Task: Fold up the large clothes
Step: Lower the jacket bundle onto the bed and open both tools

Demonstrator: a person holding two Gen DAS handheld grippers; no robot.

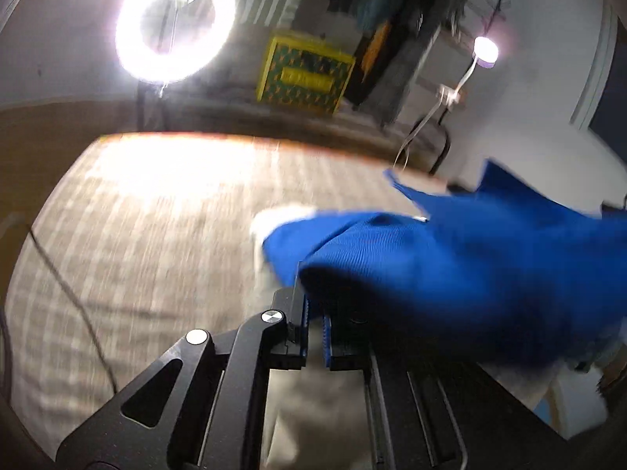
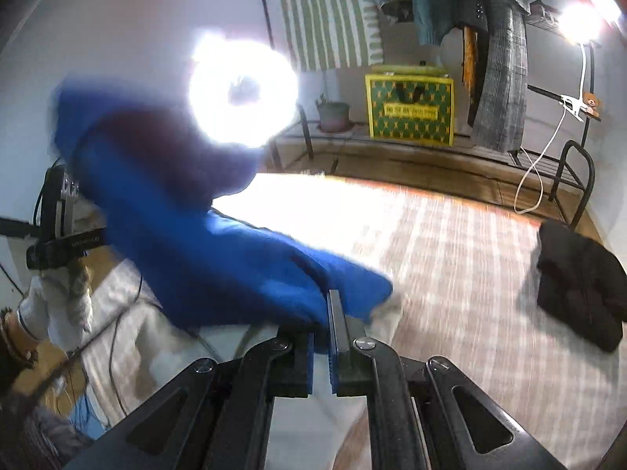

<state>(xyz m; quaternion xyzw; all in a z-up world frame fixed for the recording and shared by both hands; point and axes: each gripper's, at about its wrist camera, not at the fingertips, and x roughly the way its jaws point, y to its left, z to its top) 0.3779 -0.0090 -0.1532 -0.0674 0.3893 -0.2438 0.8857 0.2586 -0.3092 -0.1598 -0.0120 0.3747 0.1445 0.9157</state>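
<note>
Both grippers are pinched shut on the same blue garment (image 2: 219, 258), and you are holding it up in the air. Your left gripper (image 1: 315, 313) bites one edge of the cloth, which drapes over its right finger and runs off to the right. Your right gripper (image 2: 327, 325) bites another edge, and from there the cloth rises up and away to the left, toward your other hand.

It looks like you are in the lift-and-spread step, with the fold not yet made. The garment hangs bunched between the two grippers, above the checked blanket (image 2: 450, 258). Next, you likely need to pull your hands apart so the cloth goes flat, then lay it down on the blanket. Keep both pinches tight, or a corner may slip out.

Both grippers point forward and a bit down, over the blanket. The pictures are blurry. A black garment (image 2: 580, 290) lies folded far off on the right.
</note>
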